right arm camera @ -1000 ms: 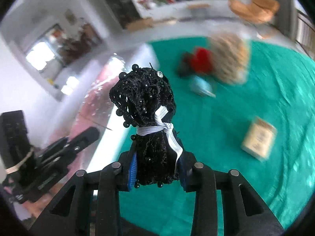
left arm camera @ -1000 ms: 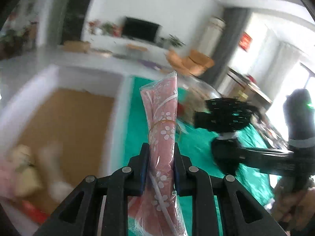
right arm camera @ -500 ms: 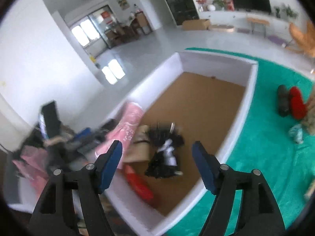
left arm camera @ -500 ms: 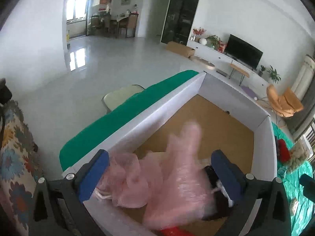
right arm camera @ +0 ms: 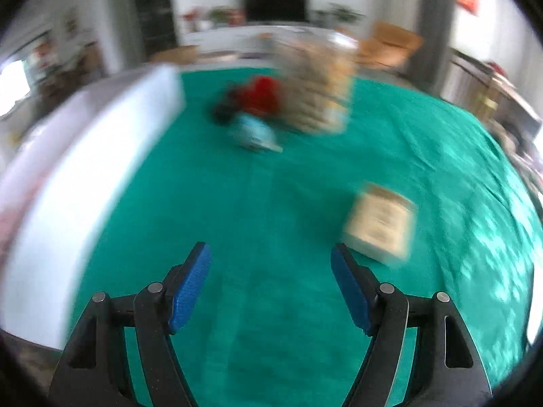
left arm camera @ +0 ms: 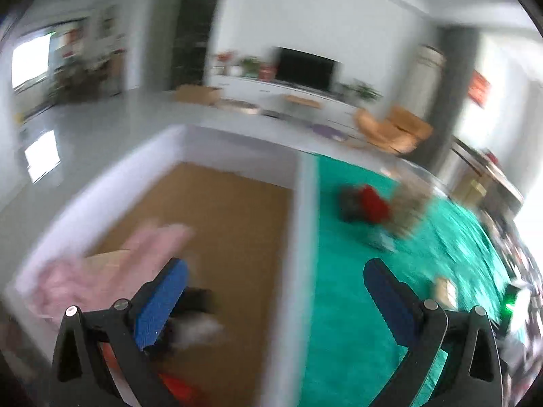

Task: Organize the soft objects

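Both views are motion-blurred. My left gripper (left arm camera: 275,271) is open and empty above the right wall of a white box (left arm camera: 305,210) with a brown floor. Inside the box lie a pink bagged bundle (left arm camera: 101,264), a black bundle with white (left arm camera: 197,315) and something red (left arm camera: 176,390). My right gripper (right arm camera: 271,254) is open and empty over the green cloth (right arm camera: 237,203). Ahead on the cloth lie a red item (right arm camera: 261,95), a dark item (right arm camera: 222,113), a light blue item (right arm camera: 254,132), a tan bagged bundle (right arm camera: 319,95) and a tan packet (right arm camera: 380,224). The red item (left arm camera: 373,200) also shows in the left wrist view.
The box's white wall (right arm camera: 85,169) runs along the left of the right wrist view. The other gripper's handle with a green light (left arm camera: 512,302) is at the right edge of the left wrist view. Beyond the table are a TV unit (left arm camera: 305,68) and orange chairs (left arm camera: 393,129).
Both grippers have let go of their bundles, the pink one and the black one, which now lie in the box. Both have swung right, towards the green cloth.
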`<state>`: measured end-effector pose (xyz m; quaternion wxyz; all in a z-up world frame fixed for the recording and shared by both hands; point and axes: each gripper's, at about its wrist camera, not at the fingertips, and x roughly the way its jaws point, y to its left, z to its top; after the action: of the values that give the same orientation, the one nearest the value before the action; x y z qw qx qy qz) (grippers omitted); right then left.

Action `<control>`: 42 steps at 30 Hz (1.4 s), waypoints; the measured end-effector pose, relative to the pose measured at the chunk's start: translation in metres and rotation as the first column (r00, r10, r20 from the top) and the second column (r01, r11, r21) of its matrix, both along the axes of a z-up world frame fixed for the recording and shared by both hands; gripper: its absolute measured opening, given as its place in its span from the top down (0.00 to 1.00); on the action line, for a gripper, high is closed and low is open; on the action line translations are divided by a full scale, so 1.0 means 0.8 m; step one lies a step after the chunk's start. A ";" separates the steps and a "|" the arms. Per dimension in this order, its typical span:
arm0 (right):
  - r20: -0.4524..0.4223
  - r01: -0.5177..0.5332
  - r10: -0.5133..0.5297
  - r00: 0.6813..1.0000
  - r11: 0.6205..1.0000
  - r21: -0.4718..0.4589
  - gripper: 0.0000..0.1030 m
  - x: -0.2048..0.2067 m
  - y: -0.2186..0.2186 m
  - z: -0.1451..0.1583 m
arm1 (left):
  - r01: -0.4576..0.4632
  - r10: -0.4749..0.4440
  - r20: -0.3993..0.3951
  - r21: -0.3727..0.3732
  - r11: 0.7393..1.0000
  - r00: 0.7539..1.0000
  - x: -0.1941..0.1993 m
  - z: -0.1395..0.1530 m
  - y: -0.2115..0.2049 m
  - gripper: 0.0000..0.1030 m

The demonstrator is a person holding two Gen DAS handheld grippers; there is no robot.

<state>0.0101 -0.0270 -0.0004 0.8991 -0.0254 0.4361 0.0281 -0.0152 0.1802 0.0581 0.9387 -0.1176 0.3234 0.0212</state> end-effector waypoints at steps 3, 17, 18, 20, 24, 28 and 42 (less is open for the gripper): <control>-0.001 0.084 -0.084 0.996 0.995 -0.051 0.26 -0.003 -0.044 -0.019 | 0.165 -0.164 -0.045 0.019 0.986 0.985 0.010 -0.012 -0.077 0.00; -0.001 0.184 -0.184 0.983 0.983 -0.025 0.26 0.000 -0.110 -0.055 | 0.322 -0.272 -0.273 0.156 0.934 0.923 0.078 -0.152 -0.199 0.00; -0.004 0.187 -0.187 0.982 0.982 -0.011 0.26 0.002 -0.111 -0.056 | 0.323 -0.271 -0.279 0.161 0.933 0.921 0.082 -0.158 -0.199 0.00; -0.009 0.193 -0.193 0.981 0.981 0.011 0.26 0.002 -0.114 -0.058 | 0.325 -0.266 -0.297 0.169 0.931 0.917 0.090 -0.167 -0.202 0.00; -0.005 0.194 -0.194 0.981 0.981 0.010 0.26 0.001 -0.111 -0.059 | 0.319 -0.257 -0.316 0.165 0.933 0.913 0.099 -0.179 -0.202 0.00; -0.005 0.195 -0.195 0.981 0.981 0.012 0.25 0.001 -0.111 -0.058 | 0.314 -0.251 -0.324 0.158 0.936 0.912 0.111 -0.187 -0.201 0.00; -0.004 0.192 -0.192 0.981 0.981 0.012 0.24 0.001 -0.110 -0.060 | 0.274 -0.223 -0.288 0.152 0.950 0.931 0.120 -0.200 -0.197 0.00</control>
<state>0.0111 -0.1148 -0.0483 0.8972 0.0224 0.4376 -0.0558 0.0811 0.0227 -0.1021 0.8883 0.0182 0.4560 -0.0517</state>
